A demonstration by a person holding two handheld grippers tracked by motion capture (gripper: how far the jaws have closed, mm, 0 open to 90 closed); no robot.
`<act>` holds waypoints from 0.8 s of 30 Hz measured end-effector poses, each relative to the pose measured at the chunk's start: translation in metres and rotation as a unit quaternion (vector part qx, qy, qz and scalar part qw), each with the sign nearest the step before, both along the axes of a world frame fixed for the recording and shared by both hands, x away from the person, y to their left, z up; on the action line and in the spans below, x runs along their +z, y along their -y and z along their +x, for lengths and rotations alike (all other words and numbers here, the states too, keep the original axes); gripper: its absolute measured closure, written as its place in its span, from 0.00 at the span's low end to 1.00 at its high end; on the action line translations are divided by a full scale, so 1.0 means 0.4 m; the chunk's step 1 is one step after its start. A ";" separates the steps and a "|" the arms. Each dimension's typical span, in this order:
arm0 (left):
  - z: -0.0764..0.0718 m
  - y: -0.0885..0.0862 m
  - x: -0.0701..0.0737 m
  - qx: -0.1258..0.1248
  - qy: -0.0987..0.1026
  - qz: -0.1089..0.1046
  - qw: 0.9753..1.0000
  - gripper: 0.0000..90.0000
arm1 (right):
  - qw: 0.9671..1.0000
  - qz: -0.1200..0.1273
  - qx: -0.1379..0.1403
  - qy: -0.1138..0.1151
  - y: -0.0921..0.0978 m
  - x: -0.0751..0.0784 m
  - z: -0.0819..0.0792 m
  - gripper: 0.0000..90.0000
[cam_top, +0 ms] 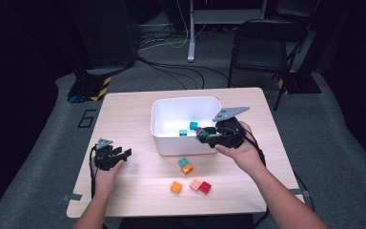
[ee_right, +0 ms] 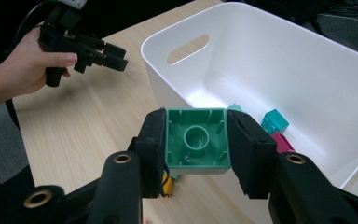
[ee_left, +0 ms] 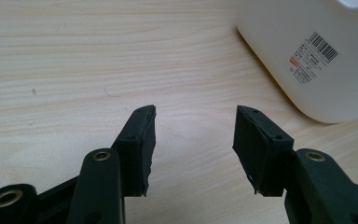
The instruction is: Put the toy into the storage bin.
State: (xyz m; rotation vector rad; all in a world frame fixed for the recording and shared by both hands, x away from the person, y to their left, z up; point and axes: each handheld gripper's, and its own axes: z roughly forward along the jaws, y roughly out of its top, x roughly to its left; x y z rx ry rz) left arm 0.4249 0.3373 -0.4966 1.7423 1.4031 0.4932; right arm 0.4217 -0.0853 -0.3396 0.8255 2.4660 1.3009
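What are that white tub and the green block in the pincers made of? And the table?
The white tub looks like smooth moulded plastic: glossy walls, a cut-out handle. The green block, clamped in the right hand-held gripper, seems hard plastic too, with a hollow ribbed underside and a round tube. The table shows pale wood grain, possibly a laminate.

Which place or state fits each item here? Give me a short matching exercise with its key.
1. green block
2. left gripper
3. red block
4. white bin

a. on the table beside a pink block
b. clamped between the right gripper's jaws
c. holds teal blocks
d. open, holding nothing

Pairs: 1-b, 2-d, 3-a, 4-c
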 end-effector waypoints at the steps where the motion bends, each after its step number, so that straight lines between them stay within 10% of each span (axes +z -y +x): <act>1: 0.000 0.000 0.000 0.000 0.000 0.000 1.000 0.54 | 1.000 0.002 -0.003 -0.002 -0.001 0.003 0.005 0.65; 24: 0.003 -0.004 -0.002 -0.001 0.000 -0.002 1.000 0.54 | 0.999 -0.015 -0.046 -0.004 -0.063 0.000 0.161 0.65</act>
